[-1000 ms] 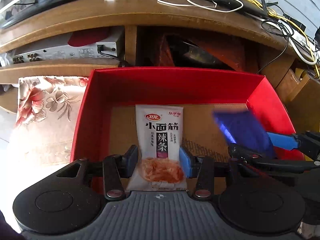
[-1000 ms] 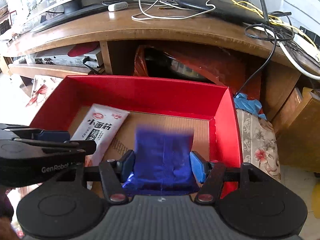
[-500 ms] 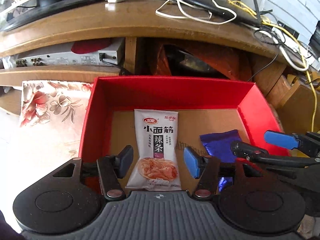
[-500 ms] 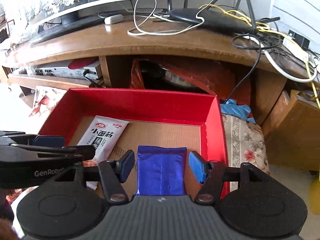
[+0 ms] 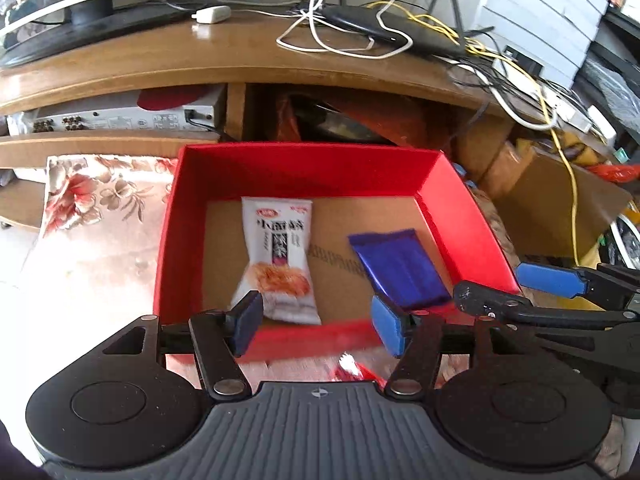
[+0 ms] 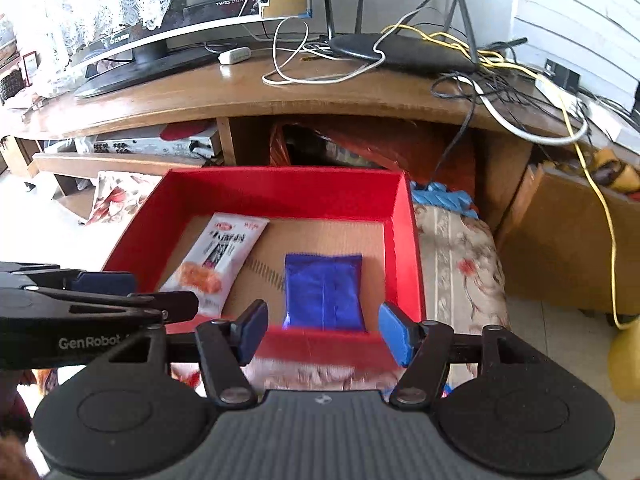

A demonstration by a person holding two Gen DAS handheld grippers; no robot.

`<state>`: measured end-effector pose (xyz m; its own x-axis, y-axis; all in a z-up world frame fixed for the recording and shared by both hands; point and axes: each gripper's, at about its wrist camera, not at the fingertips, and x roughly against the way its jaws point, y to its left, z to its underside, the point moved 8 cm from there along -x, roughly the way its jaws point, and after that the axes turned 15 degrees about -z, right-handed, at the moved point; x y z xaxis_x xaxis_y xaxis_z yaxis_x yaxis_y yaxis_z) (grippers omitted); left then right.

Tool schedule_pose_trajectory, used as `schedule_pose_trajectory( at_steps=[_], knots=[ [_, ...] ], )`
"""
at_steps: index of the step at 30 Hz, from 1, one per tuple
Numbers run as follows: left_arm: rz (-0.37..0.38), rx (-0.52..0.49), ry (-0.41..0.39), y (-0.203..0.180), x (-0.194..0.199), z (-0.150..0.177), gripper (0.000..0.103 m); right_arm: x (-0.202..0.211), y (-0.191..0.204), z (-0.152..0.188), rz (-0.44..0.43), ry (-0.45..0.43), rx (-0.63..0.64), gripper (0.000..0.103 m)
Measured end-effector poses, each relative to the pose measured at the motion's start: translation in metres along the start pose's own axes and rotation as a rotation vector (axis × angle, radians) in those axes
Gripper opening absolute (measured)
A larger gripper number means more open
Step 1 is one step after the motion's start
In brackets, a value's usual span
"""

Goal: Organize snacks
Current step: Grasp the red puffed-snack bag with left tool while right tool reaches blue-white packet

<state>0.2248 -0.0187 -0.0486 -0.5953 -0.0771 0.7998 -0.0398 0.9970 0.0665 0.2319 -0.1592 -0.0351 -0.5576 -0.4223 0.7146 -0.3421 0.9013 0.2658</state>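
Lying flat on the cardboard floor of the red box (image 5: 172, 240), white snack packet (image 5: 280, 264) toward the left wall, blue snack packet (image 6: 323, 292) toward the right wall, the two apart. Left tongs (image 5: 316, 326) spread wide and empty, held over the near wall of the box; lower end of the white packet just beyond the left pad, blue packet's near corner just beyond the right pad. Right tongs (image 6: 326, 332) likewise spread wide and empty, at the near wall, blue packet straight ahead between the lines of the two pads without contact. Right tongs seen side-on at the right edge of the left wrist view, beside the box's right wall.

White packet: glossy film, rectangular, crimped ends, dark characters, picture of orange food at its lower end. Blue packet: shiny metallic film, pillow-shaped, centre seam, serrated top edge. Box: shallow, rectangular, red walls, plain brown corrugated base with printed markings.

Box set on floral fabric (image 5: 92, 196), in front of a wooden desk (image 6: 200, 92). On the desk: television (image 6: 160, 20), black router (image 6: 404, 52), tangle of white, black and yellow cables (image 6: 520, 96). On the shelf beneath: silver audio unit (image 5: 120, 120). Brown cardboard carton (image 6: 560, 232) to the right.
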Motion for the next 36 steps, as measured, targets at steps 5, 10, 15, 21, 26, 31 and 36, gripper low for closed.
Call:
schedule_pose_trajectory(
  at_steps=[5,10,15,21,26,31,36],
  knots=[
    [0.016,-0.031,0.006,-0.006,0.011,0.019,0.069,0.014,0.001,0.022,-0.001,0.023,-0.021,0.056],
    [0.047,-0.047,0.04,-0.012,0.013,0.035,0.071,0.022,0.0,0.039,0.002,0.049,-0.036,0.056],
    [0.053,-0.088,0.061,-0.019,0.011,0.046,0.073,0.027,-0.004,0.055,0.009,0.075,-0.061,0.056],
    [0.068,-0.127,0.078,-0.026,0.008,0.054,0.078,0.031,-0.008,0.064,0.012,0.091,-0.079,0.06],
    [0.071,-0.142,0.1,-0.027,-0.002,0.057,0.082,0.028,-0.008,0.064,0.003,0.101,-0.078,0.061],
    [0.08,-0.15,0.144,-0.03,-0.019,0.059,0.086,0.025,-0.013,0.066,0.003,0.114,-0.086,0.061],
    [0.096,-0.167,0.177,-0.036,-0.031,0.06,0.092,0.022,-0.018,0.068,0.006,0.128,-0.092,0.061]
  ],
)
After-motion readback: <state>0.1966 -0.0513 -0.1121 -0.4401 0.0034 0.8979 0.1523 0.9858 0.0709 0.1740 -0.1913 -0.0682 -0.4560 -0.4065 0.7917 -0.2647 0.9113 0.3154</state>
